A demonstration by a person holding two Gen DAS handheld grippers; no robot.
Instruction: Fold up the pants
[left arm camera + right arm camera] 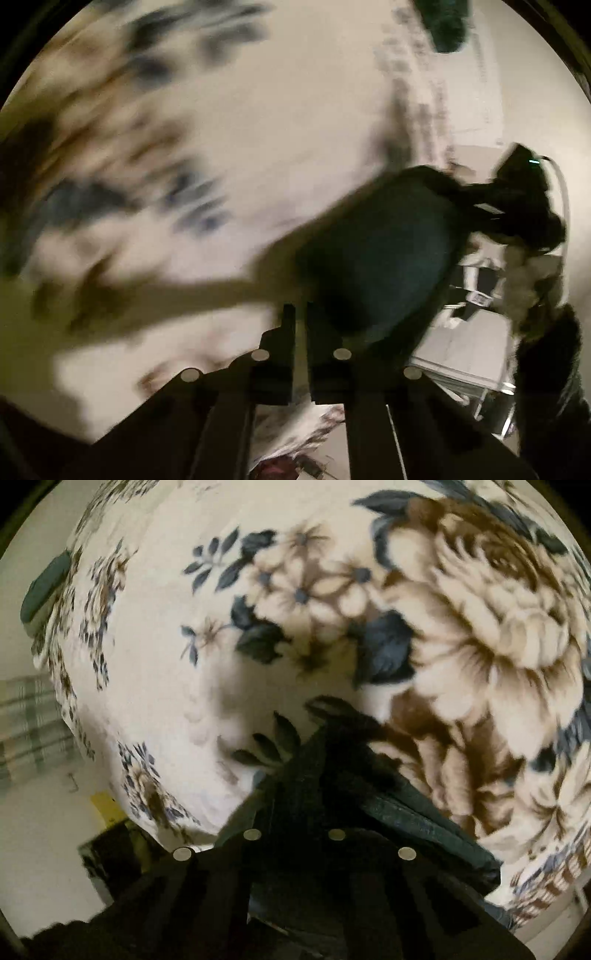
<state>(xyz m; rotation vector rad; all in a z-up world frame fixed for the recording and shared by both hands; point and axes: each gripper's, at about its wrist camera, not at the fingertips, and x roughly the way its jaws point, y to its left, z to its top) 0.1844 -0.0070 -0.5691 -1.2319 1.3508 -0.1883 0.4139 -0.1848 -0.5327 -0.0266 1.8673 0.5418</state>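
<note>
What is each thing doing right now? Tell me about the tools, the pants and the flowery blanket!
Left tool: fingers nearly together, pinching the pants.
Right tool: buried in dark cloth, shut or open unclear.
Pants: dark, bunched, lifted off the blanket, not folded flat.
Flowery blanket: spread out under the pants.

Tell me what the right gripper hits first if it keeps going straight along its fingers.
Probably the dark pants bunched right at the right gripper, then the floral blanket behind. Depth is unclear; the fingertips are buried in fabric.
</note>
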